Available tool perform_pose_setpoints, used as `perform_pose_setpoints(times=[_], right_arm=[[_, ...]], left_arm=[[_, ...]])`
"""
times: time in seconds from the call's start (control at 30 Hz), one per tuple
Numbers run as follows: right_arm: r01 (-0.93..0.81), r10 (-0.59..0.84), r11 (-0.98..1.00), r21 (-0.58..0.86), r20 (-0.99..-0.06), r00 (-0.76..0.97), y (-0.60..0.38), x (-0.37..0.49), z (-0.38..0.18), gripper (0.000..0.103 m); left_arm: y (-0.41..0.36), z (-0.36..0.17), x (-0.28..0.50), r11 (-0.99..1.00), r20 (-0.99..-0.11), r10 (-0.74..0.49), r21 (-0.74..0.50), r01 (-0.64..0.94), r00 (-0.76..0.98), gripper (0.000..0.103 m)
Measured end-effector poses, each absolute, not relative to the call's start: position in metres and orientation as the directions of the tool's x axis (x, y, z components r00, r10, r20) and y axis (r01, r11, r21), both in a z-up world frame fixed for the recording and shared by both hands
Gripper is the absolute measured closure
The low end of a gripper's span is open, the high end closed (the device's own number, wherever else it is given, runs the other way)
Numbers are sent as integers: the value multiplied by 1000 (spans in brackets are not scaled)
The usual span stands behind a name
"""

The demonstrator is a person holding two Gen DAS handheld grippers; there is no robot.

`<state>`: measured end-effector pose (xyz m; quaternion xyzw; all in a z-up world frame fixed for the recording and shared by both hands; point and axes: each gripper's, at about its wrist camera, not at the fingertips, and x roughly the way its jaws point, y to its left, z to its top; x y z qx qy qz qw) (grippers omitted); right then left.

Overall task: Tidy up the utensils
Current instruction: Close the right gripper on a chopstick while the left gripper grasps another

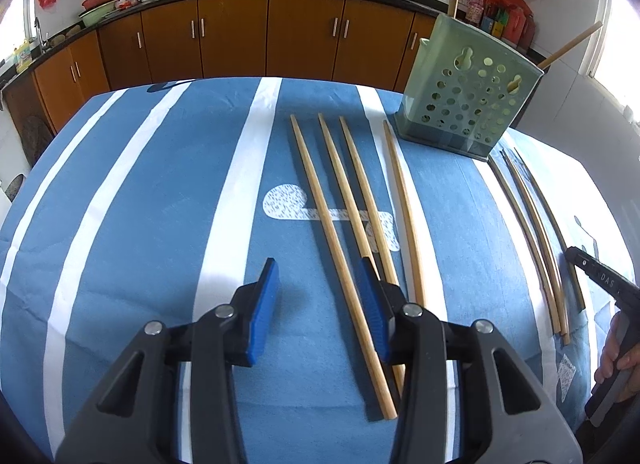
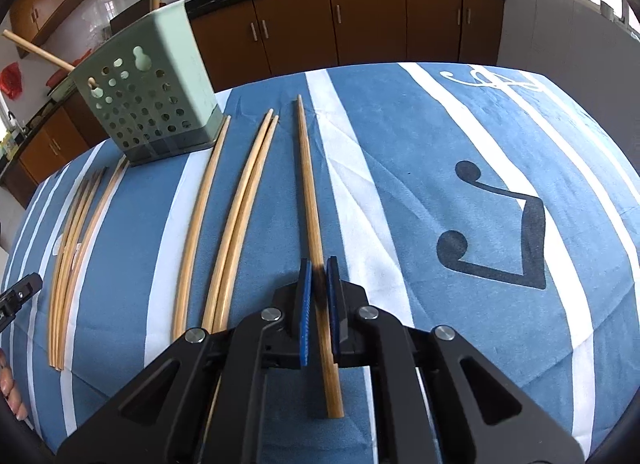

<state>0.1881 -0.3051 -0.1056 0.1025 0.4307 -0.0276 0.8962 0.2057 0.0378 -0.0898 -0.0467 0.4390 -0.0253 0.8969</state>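
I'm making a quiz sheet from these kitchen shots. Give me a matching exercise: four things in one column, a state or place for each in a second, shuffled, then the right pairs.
Things:
1. right gripper
2. left gripper
3. green holder
4. tablecloth

States or places:
A. open, above the chopsticks that lie on the cloth
B. blue with white stripes, covers the table
C. shut on a chopstick
D. upright at the far side of the table, full of round holes, chopsticks sticking out of it

Pairs: 1-C, 2-A, 3-D, 4-B
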Motion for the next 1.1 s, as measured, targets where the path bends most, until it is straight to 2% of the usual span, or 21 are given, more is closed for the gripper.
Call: perform_pose_setpoints(times=[0.33,0.43,0.5,0.8,1.1], right_arm=[[138,21,981,138,-777,629,-306,188,-105,95],[135,16,982,130,-777,630,-305,188,-105,95],[131,13,984,123,-776,631,-304,188,-105,95],[127,10,985,120,-764,645,-307,191,-105,95],[123,1,987,108,-759,651,-306,192,-106,95]], left_arm=[[25,-100,206,994,-804,-103,-104,33,586,77],[18,-104,206,997,-806,-72,-63,35,587,84],[16,-104,207,999,-804,-41,-29,30,593,93],[73,-103,225,994,-799,54,-12,-106,599,95],[83,-103,222,996,-781,29,-32,-86,624,92]])
